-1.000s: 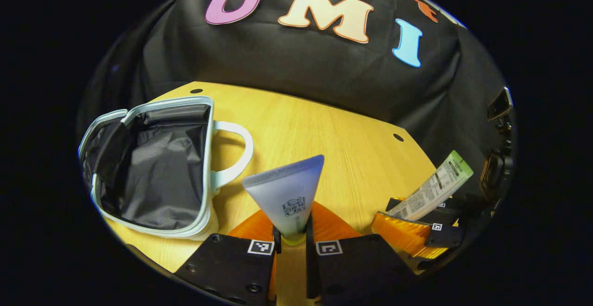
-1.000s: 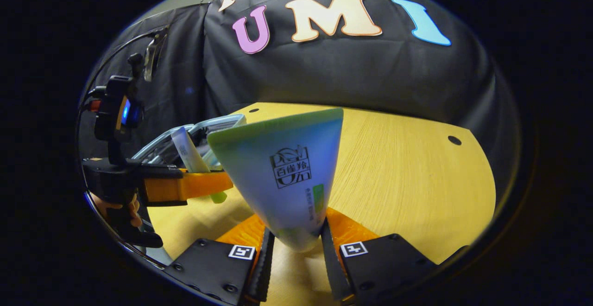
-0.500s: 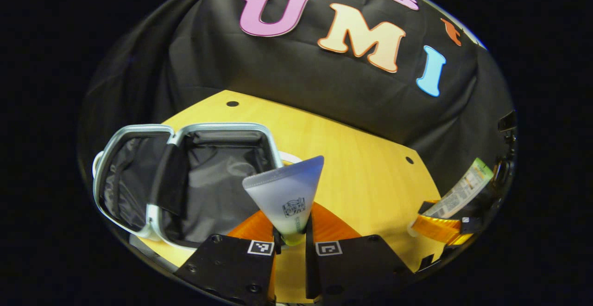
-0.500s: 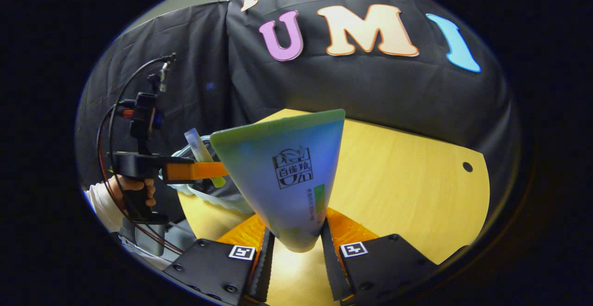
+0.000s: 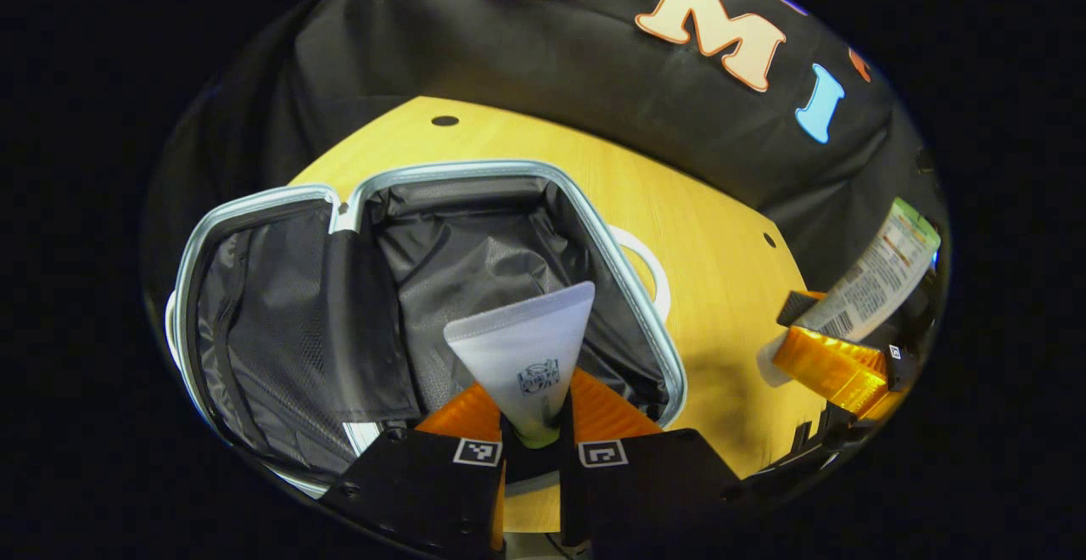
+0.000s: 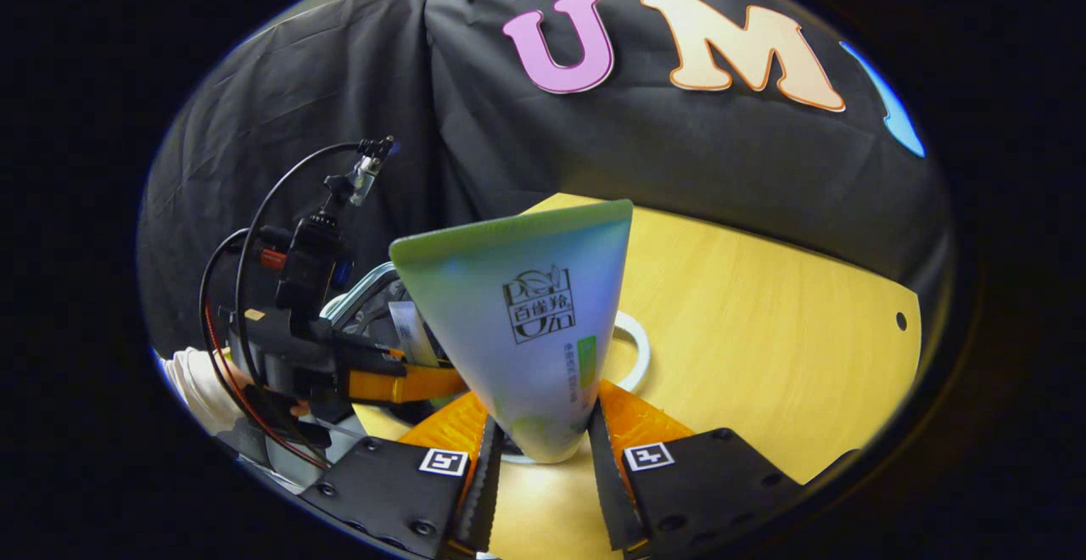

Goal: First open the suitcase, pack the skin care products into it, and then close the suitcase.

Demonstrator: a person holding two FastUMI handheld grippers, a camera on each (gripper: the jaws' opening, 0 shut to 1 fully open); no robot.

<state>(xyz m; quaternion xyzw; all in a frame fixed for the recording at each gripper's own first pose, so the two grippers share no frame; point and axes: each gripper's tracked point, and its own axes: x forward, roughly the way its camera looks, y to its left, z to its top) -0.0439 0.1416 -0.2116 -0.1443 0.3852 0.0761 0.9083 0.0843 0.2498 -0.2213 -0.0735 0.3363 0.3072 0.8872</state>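
Left tool (image 5: 534, 441) moved its tube (image 5: 528, 356) over suitcase (image 5: 441, 174).

The left gripper view looks down from close above the open suitcase (image 5: 441, 288), past its own gripper (image 5: 533, 441), toward the wall of black cloth (image 5: 543, 68). The right gripper view sits low over the table (image 6: 764, 322), looking across it at the same wall. Both views share the table, the suitcase and the wall. Each view also sees the other gripper off to one side.
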